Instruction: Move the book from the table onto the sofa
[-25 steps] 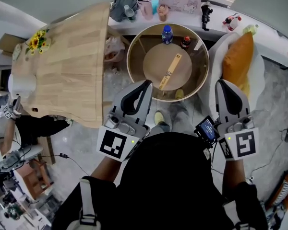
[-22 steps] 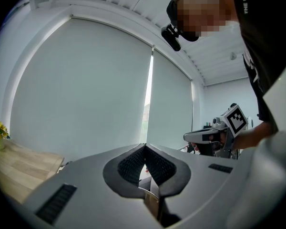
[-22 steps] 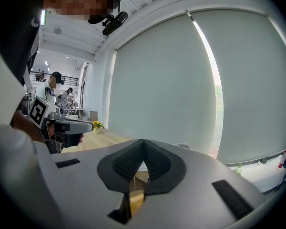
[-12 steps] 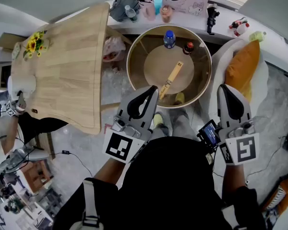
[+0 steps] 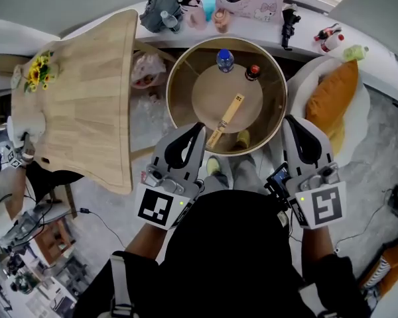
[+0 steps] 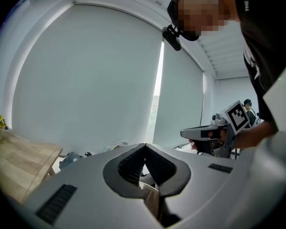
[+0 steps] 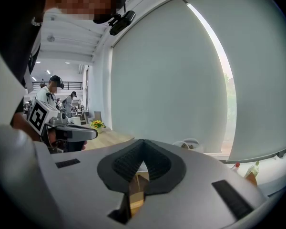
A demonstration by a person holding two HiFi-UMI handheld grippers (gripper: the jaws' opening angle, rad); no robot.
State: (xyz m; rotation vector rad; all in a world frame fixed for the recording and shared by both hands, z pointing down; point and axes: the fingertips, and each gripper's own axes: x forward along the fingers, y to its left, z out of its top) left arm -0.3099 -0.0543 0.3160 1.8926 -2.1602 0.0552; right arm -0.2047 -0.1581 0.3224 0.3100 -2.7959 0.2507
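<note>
Meanwhile, the right gripper (image 5: 294,120) had drifted off the white sofa (image 5: 362,114) and now overlapped the round table (image 5: 170,88) at its right rim, while the left gripper (image 5: 197,127) hung over the near rim. That read as an approach, with no grasp begun. Both pairs of jaws were pressed together on nothing. The book (image 5: 226,116) lay slantwise near the table's middle, untouched, its lower end just up and right of the left gripper's tip in the frame and well left of the right's. The sofa, with its orange cushion (image 5: 331,98), sat at the frame's right.
</note>
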